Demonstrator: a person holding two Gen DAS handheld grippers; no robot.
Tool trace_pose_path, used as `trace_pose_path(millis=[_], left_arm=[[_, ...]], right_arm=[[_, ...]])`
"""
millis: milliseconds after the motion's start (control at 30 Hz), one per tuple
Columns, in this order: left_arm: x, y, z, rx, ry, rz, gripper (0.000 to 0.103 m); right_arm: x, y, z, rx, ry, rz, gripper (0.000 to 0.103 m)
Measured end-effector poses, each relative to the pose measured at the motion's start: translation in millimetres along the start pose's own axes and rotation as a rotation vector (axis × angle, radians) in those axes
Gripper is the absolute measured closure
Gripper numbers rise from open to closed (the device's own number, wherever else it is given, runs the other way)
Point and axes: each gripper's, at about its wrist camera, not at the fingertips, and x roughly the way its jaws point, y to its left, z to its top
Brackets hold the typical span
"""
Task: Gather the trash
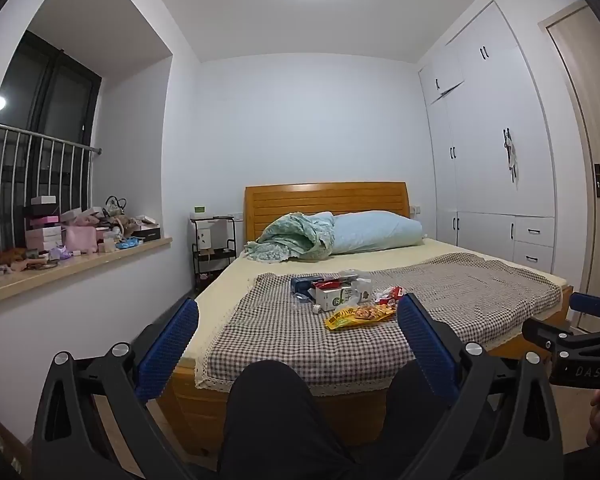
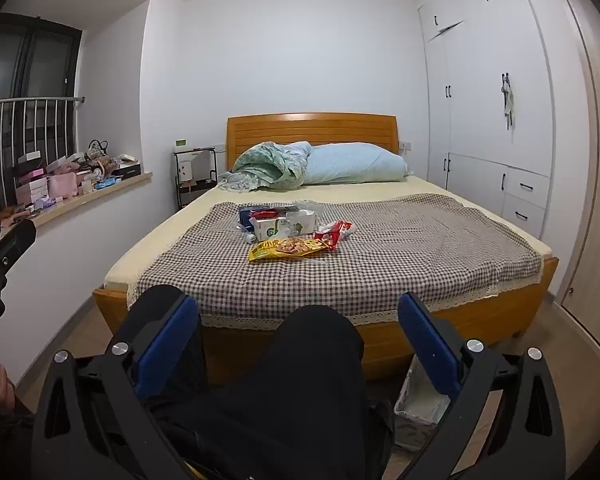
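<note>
Left gripper (image 1: 298, 328): jaws spread wide with nothing between them; blue ribbed pads on black angular arms, held level and aimed at the bed from the foot end, probably a ready pose before any reach.
Right gripper (image 2: 298, 320): also wide and empty, tipped somewhat downward; same blue textured pads, black frame with silver pivot bolts.
Knees (image 2: 312, 344): dark trousers fill the low centre of both views, so the person seems to be seated facing the bed.
Bin (image 2: 420, 412): pale lined container on the floor just beside the right leg, near at hand, likely where the trash is meant to go.
Checked cloth (image 2: 400, 256): brown-and-white gingham with lace edging, spread over the near half of the bed, apparently to keep the mattress clean.
Trash pile (image 2: 288, 228): in the middle of the cloth, well apart from both grippers.
Yellow snack bag (image 2: 286, 249): flat, glossy, crinkly film; nearest piece of the pile.
Red wrapper (image 2: 332, 232): crumpled foil, just right of the bag.
White-and-green carton (image 2: 282, 226): stiff boxy card, behind the bag.
Blue packet (image 2: 248, 214): farthest back; details unclear.
Pillows (image 2: 340, 166): soft, pale blue, against the wooden headboard.
</note>
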Motion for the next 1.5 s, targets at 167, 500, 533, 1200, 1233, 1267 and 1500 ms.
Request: trace_pose_path(millis=[167,500,533,1200,1233,1267,1500], left_arm=[[-4.1,0.6,0.6,-0.007,-0.003,-0.003,0.007],[-6.1,6.8,9.8,-0.016,-0.006,0.002,0.007],[-5.2,0.8,5.8,-0.013,-0.007,0.003,0.007],[-6.9,-0.8,6.2,-0.005,-0.001,0.007,0.007],[-6.2,-1.1,5.6,-0.005,0.0,0.008,0.007],[-6.2,-1.3,5.7,-0.005,0.0,0.009,0.007],[-3.9,-1.1,4.1,-0.005,0.002,0.009,0.007]], right_arm=[[3.3,3.0,-0.3,-0.008,-0.002,-0.005,0.007],[2.6,0.6,0.1,-0.002,0.016,0.004,0.007],[2.9,0.6,0.2,-0.002,0.017,0.004,0.007],[5.2,1.3,1.4,-0.005,0.028,0.017,0.007],[4.7,0.9,1.2,-0.005,0.029,0.019,0.007],[4.4,0.7,1.4,-0.005,0.03,0.02,0.007],[6.5,1.9,1.2,-0.011,0.036,0.022,0.007]])
